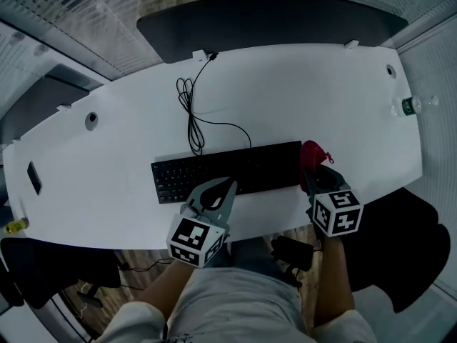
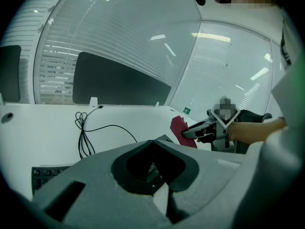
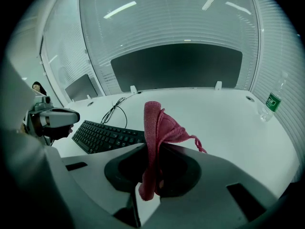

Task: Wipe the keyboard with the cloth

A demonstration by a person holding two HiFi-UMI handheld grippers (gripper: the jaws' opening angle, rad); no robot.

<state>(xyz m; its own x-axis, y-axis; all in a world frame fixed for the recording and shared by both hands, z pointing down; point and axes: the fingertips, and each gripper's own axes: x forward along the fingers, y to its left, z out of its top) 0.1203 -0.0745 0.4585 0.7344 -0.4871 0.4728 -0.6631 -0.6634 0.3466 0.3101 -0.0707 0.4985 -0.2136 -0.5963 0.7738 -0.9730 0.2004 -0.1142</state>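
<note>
A black keyboard [image 1: 228, 170] lies near the front edge of the white table [image 1: 107, 163]. My right gripper [image 1: 314, 171] hovers at the keyboard's right end, shut on a red cloth [image 1: 312, 154]. In the right gripper view the cloth [image 3: 157, 128] stands up between the jaws of that gripper [image 3: 151, 144], with the keyboard [image 3: 105, 135] to the left. My left gripper [image 1: 227, 186] is over the keyboard's front edge near its middle, shut and holding nothing. The left gripper view shows its tips [image 2: 152, 141] meeting, the keyboard [image 2: 47, 173] low left, and the cloth [image 2: 180, 128] to the right.
The keyboard's black cable [image 1: 191, 113] coils toward the table's back edge. A water bottle [image 1: 410, 106] stands at the far right. A dark screen [image 1: 271, 20] sits behind the table. A small black item [image 1: 33, 177] lies at the left end. Dark chairs [image 1: 400, 241] flank the person.
</note>
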